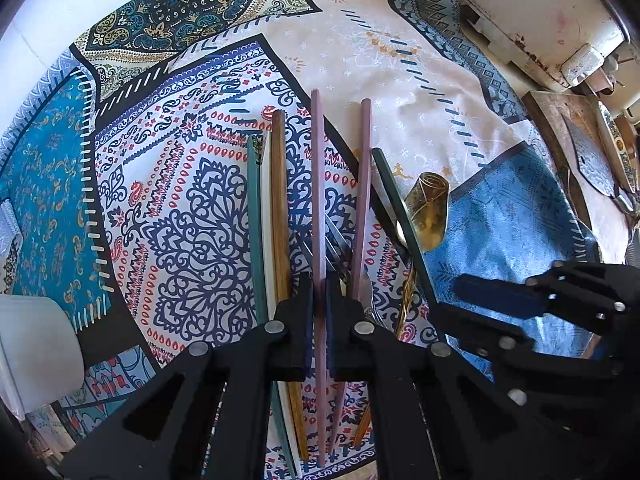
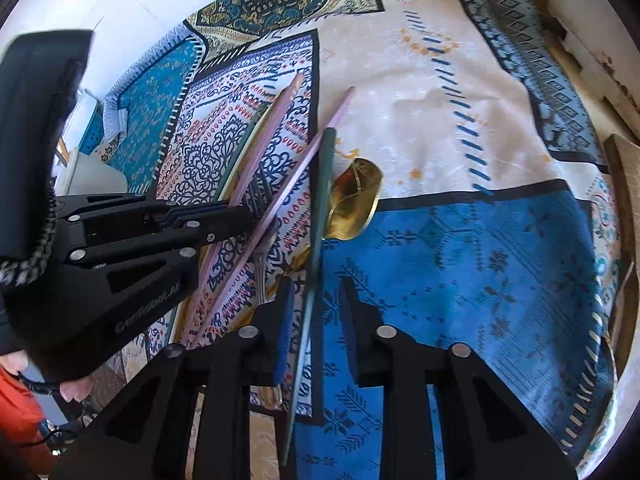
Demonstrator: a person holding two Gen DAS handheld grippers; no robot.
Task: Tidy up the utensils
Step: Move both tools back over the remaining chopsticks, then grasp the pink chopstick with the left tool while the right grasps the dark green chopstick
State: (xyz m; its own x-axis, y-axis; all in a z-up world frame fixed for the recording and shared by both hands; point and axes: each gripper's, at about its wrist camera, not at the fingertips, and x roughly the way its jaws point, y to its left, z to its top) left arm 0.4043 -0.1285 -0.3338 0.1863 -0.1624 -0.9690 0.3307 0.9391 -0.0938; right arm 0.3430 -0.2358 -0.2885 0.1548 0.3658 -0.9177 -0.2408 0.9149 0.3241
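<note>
Several utensils lie on a patterned cloth. My left gripper (image 1: 319, 280) is shut on a pink chopstick (image 1: 317, 184); it also shows in the right wrist view (image 2: 240, 210). A second pink chopstick (image 1: 363, 200), a wooden stick (image 1: 280, 208), a teal stick (image 1: 253, 216) and a fork (image 1: 336, 244) lie beside it. My right gripper (image 2: 316, 284) is open around a dark green chopstick (image 2: 326, 184), its jaws either side and apart from it. A gold spoon (image 2: 354, 200) lies just right of that chopstick.
A white container (image 1: 36, 352) stands at the left. A wooden board (image 1: 568, 136) with tools and a worn white appliance (image 1: 532, 12) lie at the right. The person's hand (image 2: 74, 390) shows at lower left of the right wrist view.
</note>
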